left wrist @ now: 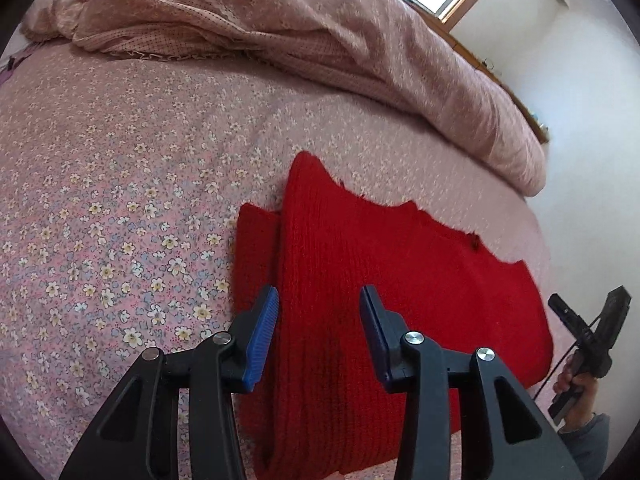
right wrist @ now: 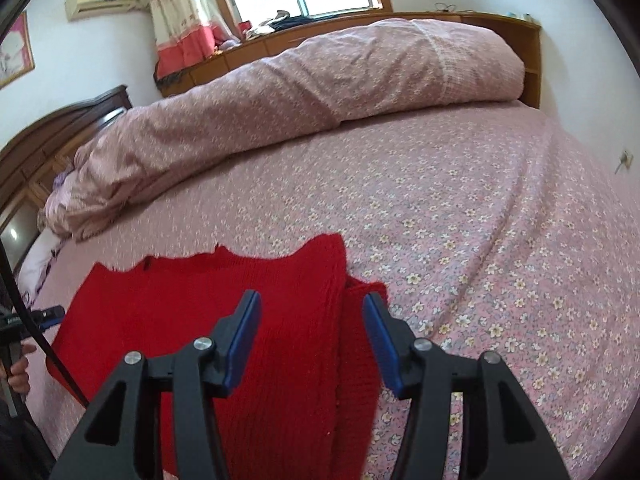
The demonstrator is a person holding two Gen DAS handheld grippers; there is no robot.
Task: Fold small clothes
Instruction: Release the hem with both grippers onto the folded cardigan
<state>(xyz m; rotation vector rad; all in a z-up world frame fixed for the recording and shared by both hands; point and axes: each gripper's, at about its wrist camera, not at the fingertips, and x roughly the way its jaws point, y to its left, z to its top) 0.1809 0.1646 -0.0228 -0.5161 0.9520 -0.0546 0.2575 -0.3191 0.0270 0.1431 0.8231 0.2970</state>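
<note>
A red knitted garment [left wrist: 400, 280] lies flat on the pink floral bedsheet [left wrist: 120, 200], with a sleeve folded along its left edge. My left gripper [left wrist: 318, 308] is open and empty, hovering over that left edge. In the right wrist view the same red garment [right wrist: 200, 308] lies at the lower left, a folded sleeve showing along its right edge. My right gripper [right wrist: 310, 320] is open and empty, hovering over that right edge. The right gripper [left wrist: 576, 328] also shows at the far right of the left wrist view, held in a hand. The left gripper [right wrist: 44, 316] shows at the left edge of the right wrist view.
A rolled pink quilt [right wrist: 280, 100] lies across the far side of the bed, also seen in the left wrist view [left wrist: 320, 40]. A wooden headboard shelf [right wrist: 500, 28] and window stand behind it. A black cable [right wrist: 28, 312] hangs at the left.
</note>
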